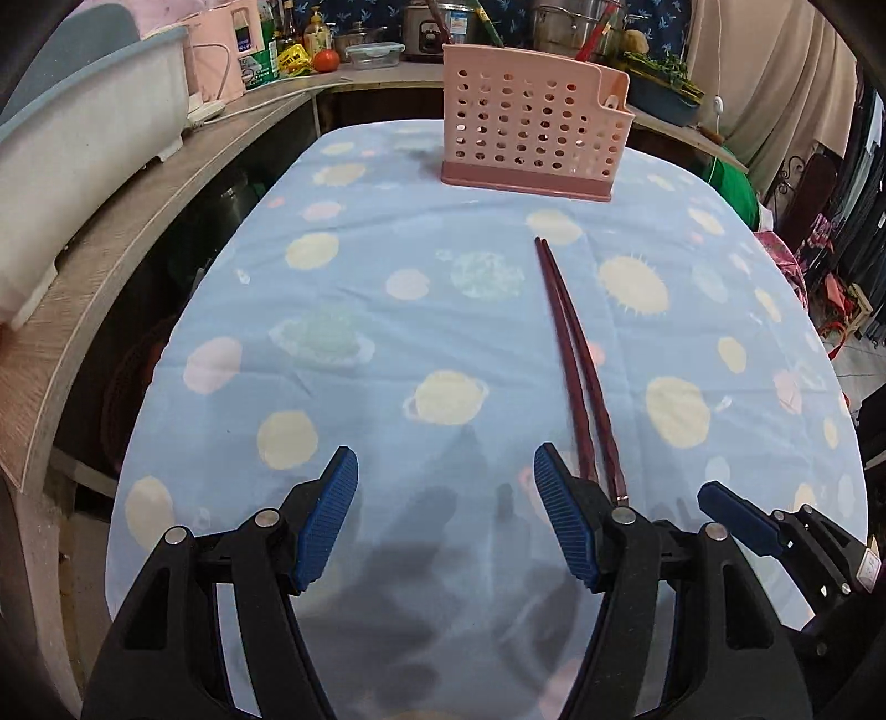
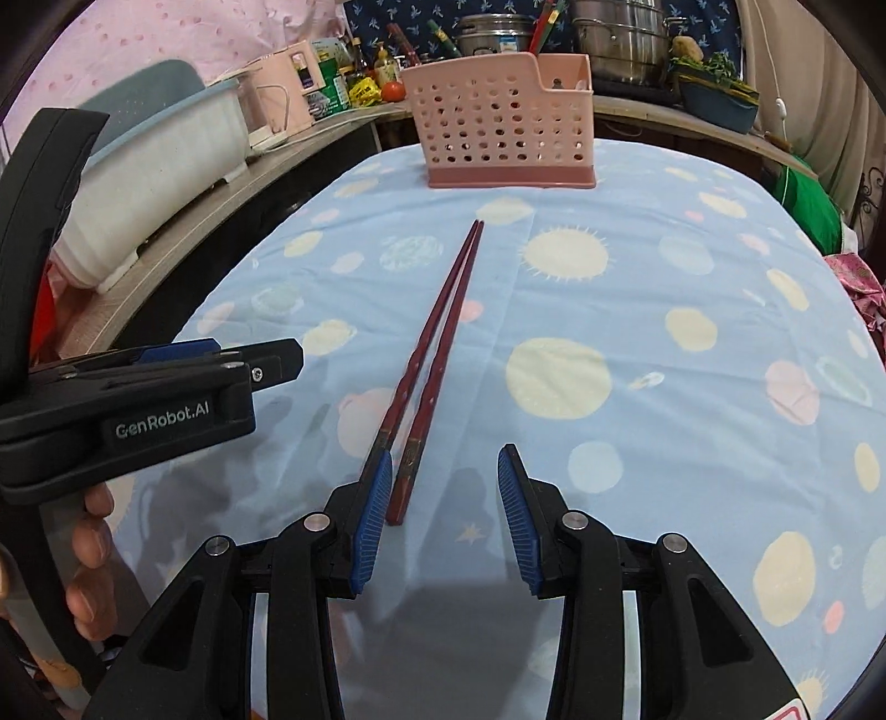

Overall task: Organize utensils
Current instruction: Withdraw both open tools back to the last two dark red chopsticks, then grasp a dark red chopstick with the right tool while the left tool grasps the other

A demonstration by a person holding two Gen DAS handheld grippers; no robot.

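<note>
Two dark red chopsticks [image 2: 443, 327] lie side by side on the blue planet-print tablecloth [image 2: 637, 288], tips pointing at a pink perforated utensil holder [image 2: 498, 127] at the far end. My right gripper [image 2: 443, 515] is open and low over the cloth. The thick end of one chopstick lies between its jaws, close to the left pad [image 2: 368, 520], and the other end is hidden behind that pad. My left gripper [image 1: 446, 520] hovers open just left of the chopsticks [image 1: 570, 354] with nothing between its pads. One of the right gripper's fingers [image 1: 736, 518] shows beside it.
A wooden counter [image 1: 111, 232] curves along the left and back, carrying a white and blue tub [image 1: 94, 144], pink appliances, bottles, a tomato [image 1: 325, 60] and steel pots [image 2: 614, 39]. A hand [image 2: 88, 554] holds the left gripper. Green and pink bundles sit off the table's right edge.
</note>
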